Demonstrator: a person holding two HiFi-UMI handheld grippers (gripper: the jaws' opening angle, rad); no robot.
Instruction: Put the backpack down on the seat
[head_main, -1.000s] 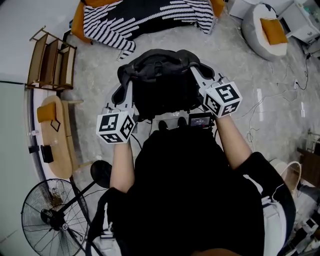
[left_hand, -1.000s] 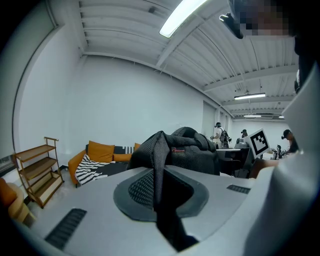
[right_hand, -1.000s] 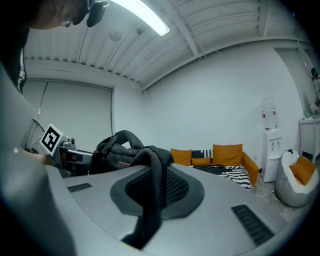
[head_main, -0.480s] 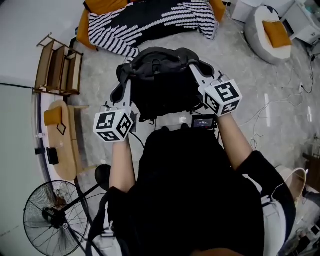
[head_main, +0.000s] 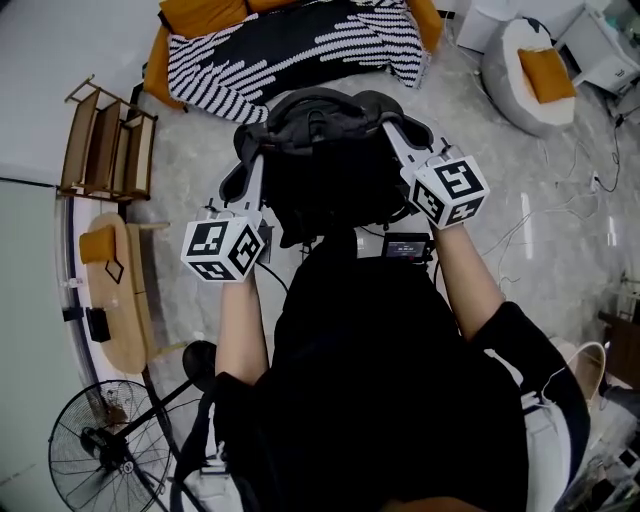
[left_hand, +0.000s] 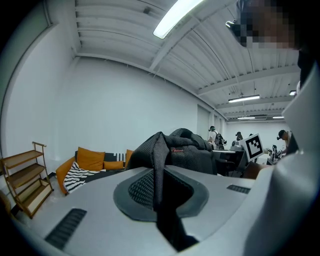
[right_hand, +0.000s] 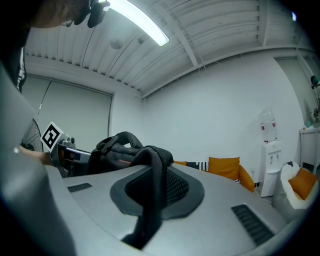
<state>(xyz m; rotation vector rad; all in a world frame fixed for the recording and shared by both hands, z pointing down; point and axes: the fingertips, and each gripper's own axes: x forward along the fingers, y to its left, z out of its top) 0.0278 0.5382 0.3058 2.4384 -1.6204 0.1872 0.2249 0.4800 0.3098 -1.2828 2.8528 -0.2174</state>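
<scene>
Backpack (head_main: 325, 165), black, hangs in mid-air in front of the person, above a pale marble floor (head_main: 500, 160) and just short of an orange sofa (head_main: 195, 12) draped with a black-and-white striped blanket (head_main: 290, 45). The left gripper (head_main: 255, 160) is clamped on one mesh shoulder strap (left_hand: 159, 165) at the bag's left side. The right gripper (head_main: 395, 135) is clamped on the other strap (right_hand: 152, 185) at its right side.

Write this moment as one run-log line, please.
left gripper: shut on backpack strap | right gripper: shut on other strap | backpack: held up before person, not yet on sofa
</scene>
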